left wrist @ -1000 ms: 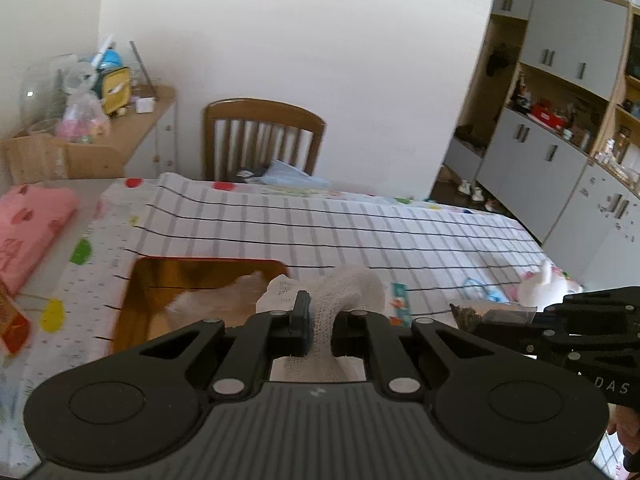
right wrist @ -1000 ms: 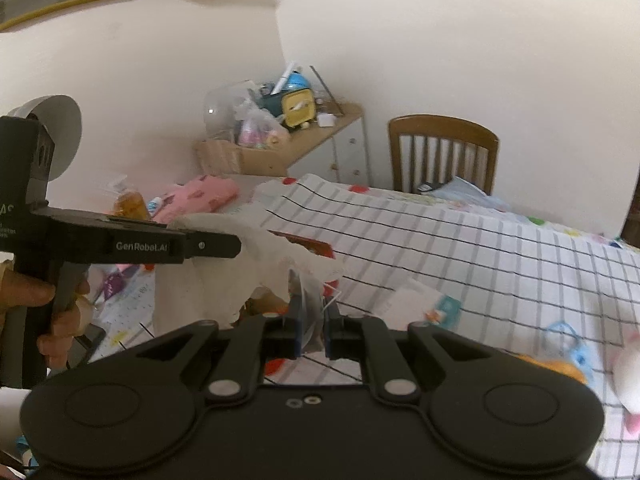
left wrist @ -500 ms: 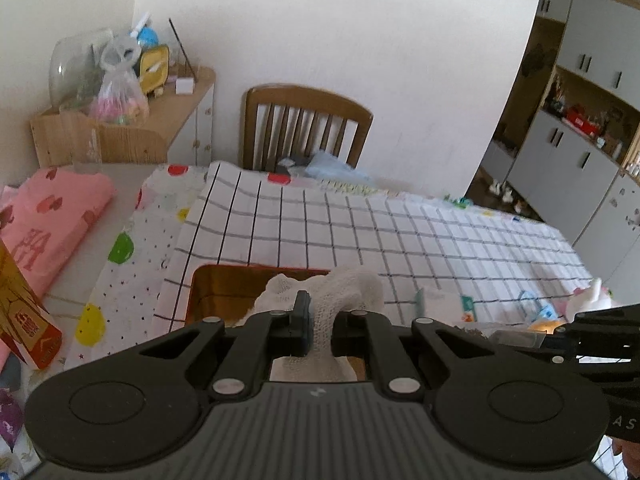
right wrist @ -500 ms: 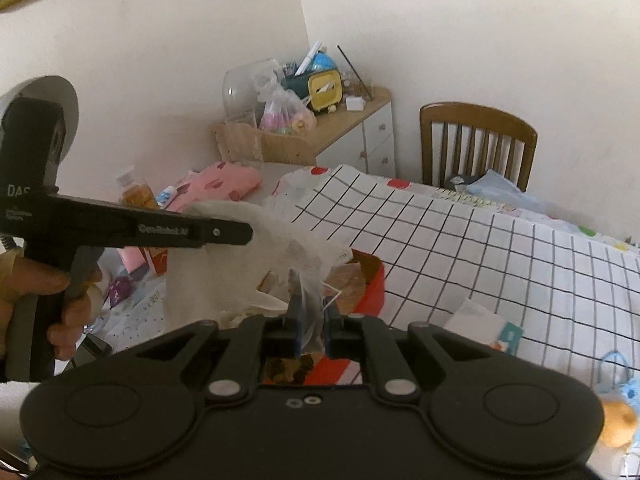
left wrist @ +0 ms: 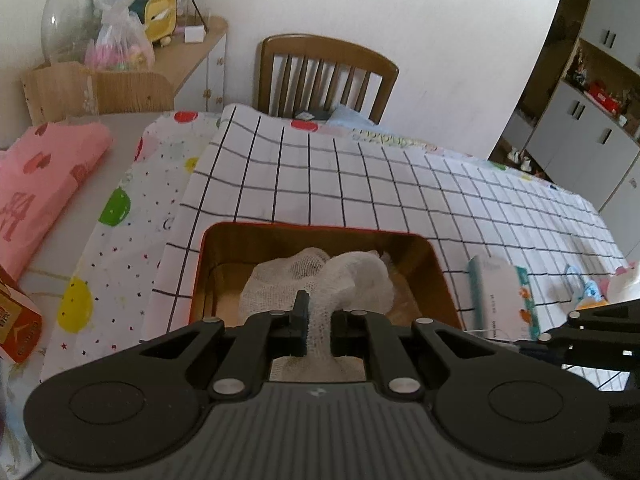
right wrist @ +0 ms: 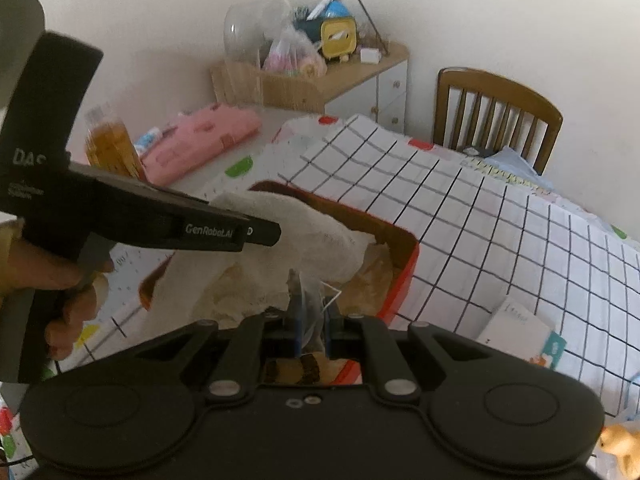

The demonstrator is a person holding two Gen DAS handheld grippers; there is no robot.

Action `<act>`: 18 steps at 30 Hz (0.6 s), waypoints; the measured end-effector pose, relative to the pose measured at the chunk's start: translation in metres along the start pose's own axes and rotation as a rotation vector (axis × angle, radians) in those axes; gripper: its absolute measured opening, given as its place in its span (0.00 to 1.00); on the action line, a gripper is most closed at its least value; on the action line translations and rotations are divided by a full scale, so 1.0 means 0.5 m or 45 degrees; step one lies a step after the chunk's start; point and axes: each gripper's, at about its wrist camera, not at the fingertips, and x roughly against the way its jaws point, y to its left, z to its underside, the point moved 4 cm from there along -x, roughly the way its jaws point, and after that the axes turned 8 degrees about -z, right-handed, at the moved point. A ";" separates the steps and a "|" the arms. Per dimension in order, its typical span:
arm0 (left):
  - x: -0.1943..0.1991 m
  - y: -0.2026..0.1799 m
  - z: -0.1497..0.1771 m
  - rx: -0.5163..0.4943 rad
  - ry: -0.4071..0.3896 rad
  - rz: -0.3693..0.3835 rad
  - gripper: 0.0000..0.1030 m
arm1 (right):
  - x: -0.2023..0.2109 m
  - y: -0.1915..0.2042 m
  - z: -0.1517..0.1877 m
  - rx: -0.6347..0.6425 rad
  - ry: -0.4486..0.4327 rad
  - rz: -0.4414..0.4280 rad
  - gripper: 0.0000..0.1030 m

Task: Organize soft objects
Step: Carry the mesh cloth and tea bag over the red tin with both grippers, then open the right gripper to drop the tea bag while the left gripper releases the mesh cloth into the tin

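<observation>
In the lower centre of the left wrist view, the left gripper (left wrist: 319,326) has its two black fingers clamped on a bunched strip of white gauze-like cloth (left wrist: 320,280), whose loose end spreads forward and hangs inside the red-rimmed rectangular tin box with a gold interior (left wrist: 316,230). The box sits on a white tablecloth with a black grid (left wrist: 360,176) in the middle of the frame, and a white and green tissue packet (left wrist: 500,296) lies just beside the box on its right. At the right edge of this view, part of the right gripper's dark body shows. In the right wrist view, the right gripper (right wrist: 311,334) at lower centre pinches a thin clear plastic wrapper (right wrist: 316,300) between its blue-padded fingers, held over the near corner of the same box. The left gripper reaches in from the left of that frame, with the white cloth draped beneath its tip and over crumpled brownish contents in the box. A folded pink cloth with red hearts (left wrist: 36,188) lies at the left edge of the left view, well apart from the box. A brown wooden chair (left wrist: 326,74) stands behind the table at upper centre.
</observation>
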 end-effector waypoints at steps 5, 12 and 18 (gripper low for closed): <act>-0.022 0.000 0.011 -0.015 0.043 0.013 0.08 | -0.039 0.002 0.006 0.023 0.056 0.005 0.10; -0.041 0.000 0.031 -0.020 0.093 0.035 0.08 | -0.071 0.005 0.020 0.034 0.113 -0.013 0.15; -0.043 0.004 0.039 -0.010 0.112 0.051 0.08 | -0.076 0.009 0.026 0.034 0.124 -0.032 0.19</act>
